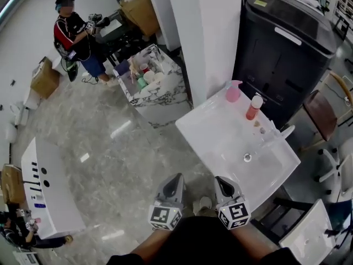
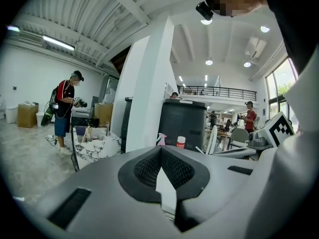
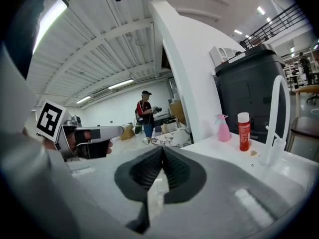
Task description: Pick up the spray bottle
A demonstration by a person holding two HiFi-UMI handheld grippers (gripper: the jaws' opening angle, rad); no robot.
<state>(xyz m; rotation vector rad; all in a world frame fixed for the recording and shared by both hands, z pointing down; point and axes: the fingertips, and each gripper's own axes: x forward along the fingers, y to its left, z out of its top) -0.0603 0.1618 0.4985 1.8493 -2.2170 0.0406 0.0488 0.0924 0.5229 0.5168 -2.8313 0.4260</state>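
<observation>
My left gripper [image 1: 175,179] and right gripper [image 1: 220,181] are both closed, empty, by the table's [image 1: 209,137] near edge. The spray bottle [image 1: 233,91] stands at its far corner, just left of a red bottle [image 1: 254,107].

Right tool [image 3: 162,152] jaws together, empty. Pink spray bottle [image 3: 222,128] beside red bottle [image 3: 243,132] on white bench [image 3: 212,147], well beyond.

This is a big open studio hall set up for test work. It has a polished grey stone floor [image 1: 110,142], a ribbed white ceiling [image 2: 75,14] with strip lights [image 2: 57,42] and a railed mezzanine [image 2: 214,90]. Brown cardboard boxes [image 1: 45,79] sit about, and a free-standing white sink bench [image 1: 220,137] stands beside a white pillar [image 1: 204,37].
</observation>
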